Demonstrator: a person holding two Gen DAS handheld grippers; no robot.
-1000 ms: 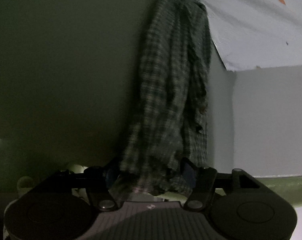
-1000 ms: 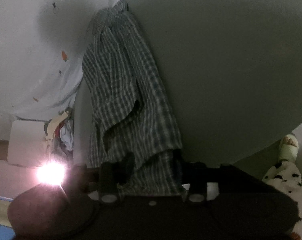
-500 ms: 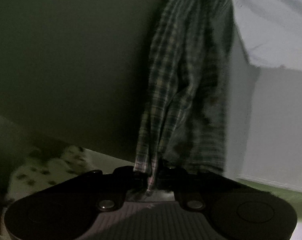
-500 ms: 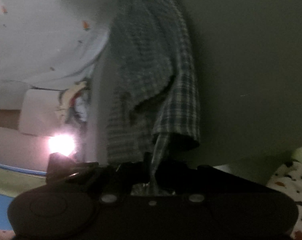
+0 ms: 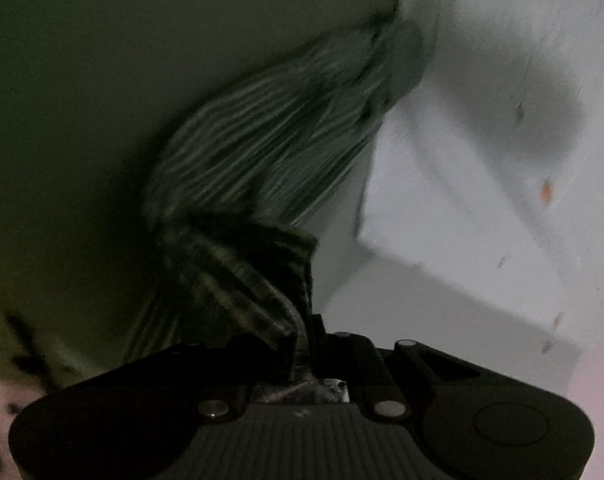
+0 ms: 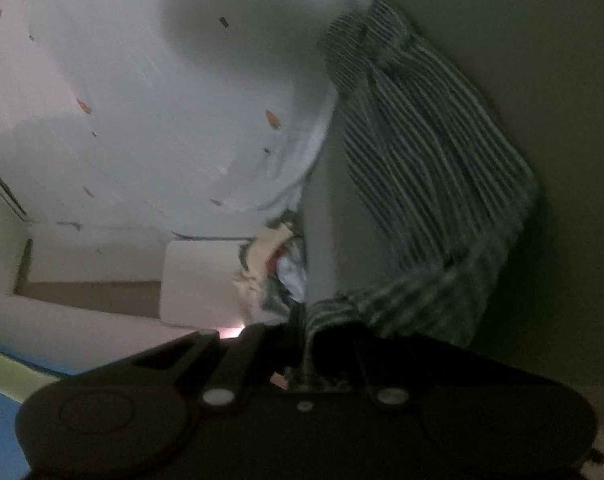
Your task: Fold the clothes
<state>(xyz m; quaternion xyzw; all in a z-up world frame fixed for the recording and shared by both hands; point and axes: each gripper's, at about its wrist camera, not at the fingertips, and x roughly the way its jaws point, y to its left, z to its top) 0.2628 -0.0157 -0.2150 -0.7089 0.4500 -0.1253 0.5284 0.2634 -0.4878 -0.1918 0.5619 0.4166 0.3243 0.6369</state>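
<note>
Both pairs of fingers are clamped on cloth: we have the left gripper (image 5: 302,344) pinched tight on one edge of the plaid garment (image 5: 270,152), and the right gripper (image 6: 307,344) pinched tight on another edge of the same garment (image 6: 425,160). In each wrist view the jaws meet with only a thin fold of fabric between them.

From the left wrist view we see the cloth rise out of our jaws in a dark bunched fan, then spread up and to the right in blurred streaks toward the top of the frame. It hangs in front of a plain dark olive surface (image 5: 82,120), with a pale sheet dotted with small orange marks (image 5: 521,80) on the right.

From the right wrist view we see the garment leave our jaws, bend to the right, then run up and left in blurred stripes. Left of it lies the same pale sheet (image 6: 142,100), and a heap of mixed clothes (image 6: 274,268) sits just above the gripper body
</note>
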